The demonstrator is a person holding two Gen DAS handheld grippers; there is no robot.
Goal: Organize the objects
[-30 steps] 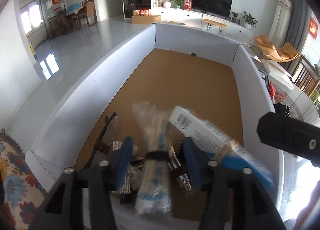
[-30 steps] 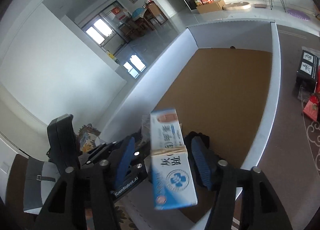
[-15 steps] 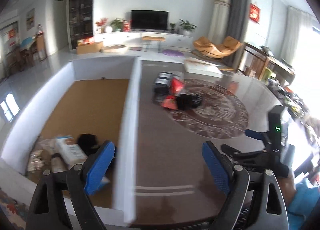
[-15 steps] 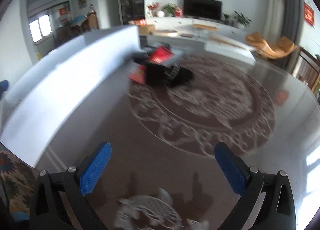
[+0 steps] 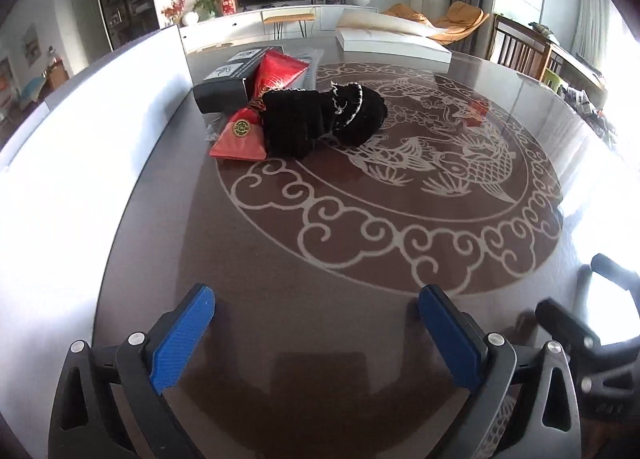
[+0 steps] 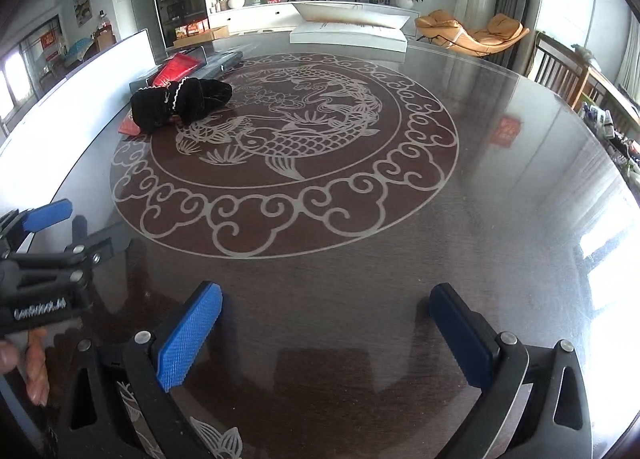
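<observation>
A pile of objects lies at the far left of the dark round table [image 5: 320, 339]: a black knitted cloth [image 5: 320, 119], red packets [image 5: 240, 135] and a black box [image 5: 224, 89]. The cloth also shows in the right wrist view [image 6: 180, 101]. My left gripper [image 5: 316, 323] is open and empty, low over the near table, well short of the pile. My right gripper [image 6: 326, 323] is open and empty too, to the right of the left one [image 6: 44, 251].
The white wall of the big box [image 5: 80, 139] runs along the table's left edge. A flat white box [image 6: 348, 35] lies at the table's far side. A fish pattern [image 6: 288, 139] fills the table's middle. Chairs stand at the right.
Both grippers have let go of their items in the box, opened, and swung right from the box to face the table and the pile.
</observation>
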